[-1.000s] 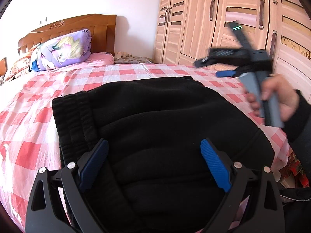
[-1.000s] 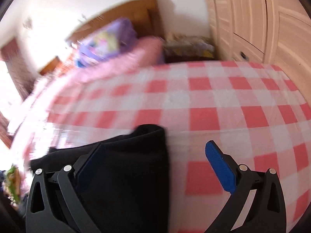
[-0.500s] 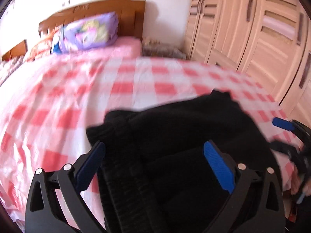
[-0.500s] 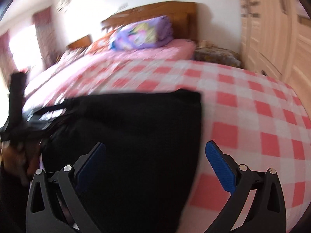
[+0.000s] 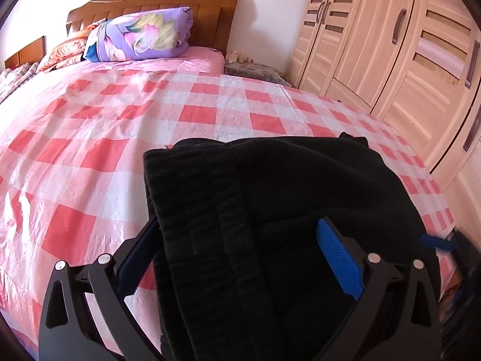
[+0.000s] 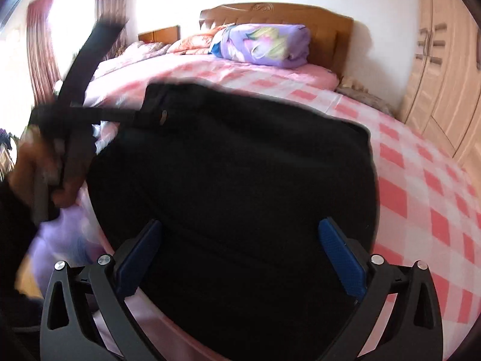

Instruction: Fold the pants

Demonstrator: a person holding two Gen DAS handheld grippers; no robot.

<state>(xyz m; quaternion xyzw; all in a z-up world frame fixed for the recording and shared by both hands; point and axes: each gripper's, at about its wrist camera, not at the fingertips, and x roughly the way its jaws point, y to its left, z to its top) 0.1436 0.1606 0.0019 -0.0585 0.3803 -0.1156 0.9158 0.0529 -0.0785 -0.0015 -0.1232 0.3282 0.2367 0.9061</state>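
Black folded pants [image 5: 285, 195] lie on the checked bed sheet [image 5: 120, 120] near its front edge, with the ribbed waistband [image 5: 192, 198] on the left. My left gripper [image 5: 237, 258] stands wide open over the waistband end. Its left finger [image 5: 135, 258] sits just off the pants' left edge, its tip hidden behind the cloth. My right gripper [image 6: 240, 255] is wide open too and hovers over the pants [image 6: 240, 165] without pressing on them. A blurred hand [image 6: 39, 162] holds the left gripper at the far left of the right wrist view.
A purple bundled quilt [image 5: 141, 34] lies against the wooden headboard [image 5: 150, 0]. A light wood wardrobe [image 5: 390, 45] fills the right side, with a small nightstand [image 5: 252, 69] beside the bed. Red curtains [image 6: 42, 45] hang at the far left.
The left gripper slid left to the waistband edge and opened slightly wider. The right gripper came down and swung left, from the pants' right edge to over their middle.
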